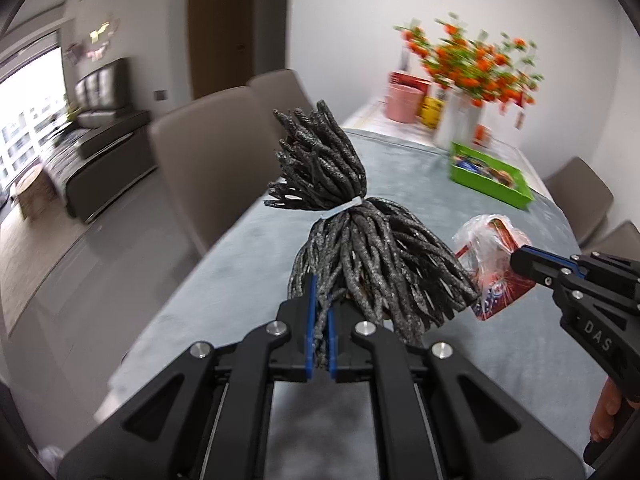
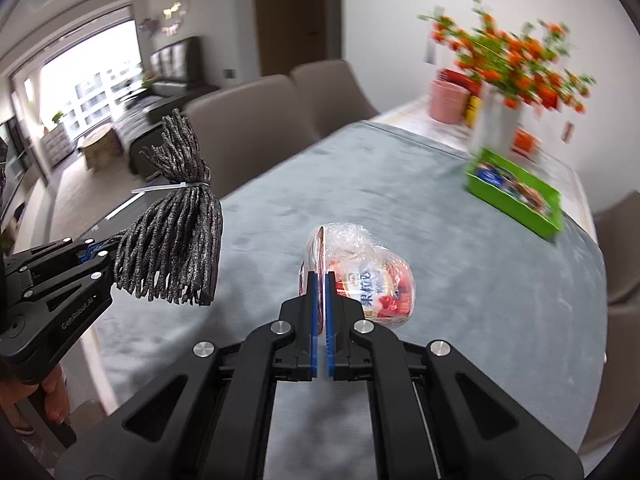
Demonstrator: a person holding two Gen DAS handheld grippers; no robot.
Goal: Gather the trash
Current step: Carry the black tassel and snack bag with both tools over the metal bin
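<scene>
My left gripper (image 1: 320, 300) is shut on a bundle of grey glittery cords (image 1: 344, 232) tied with a white zip tie, held above the table. The bundle (image 2: 176, 232) and left gripper (image 2: 98, 250) also show at the left of the right wrist view. My right gripper (image 2: 320, 280) is shut on a crumpled clear plastic snack wrapper with red print (image 2: 372, 276), held above the table. The wrapper (image 1: 490, 264) and right gripper (image 1: 520, 258) show at the right of the left wrist view.
The table has a grey-blue cloth (image 2: 400, 184). A green tray of packets (image 2: 516, 196) sits at the far right, by a white vase of orange flowers (image 2: 500, 120) and a pink container (image 2: 448, 100). Beige chairs (image 2: 248, 132) line the left side.
</scene>
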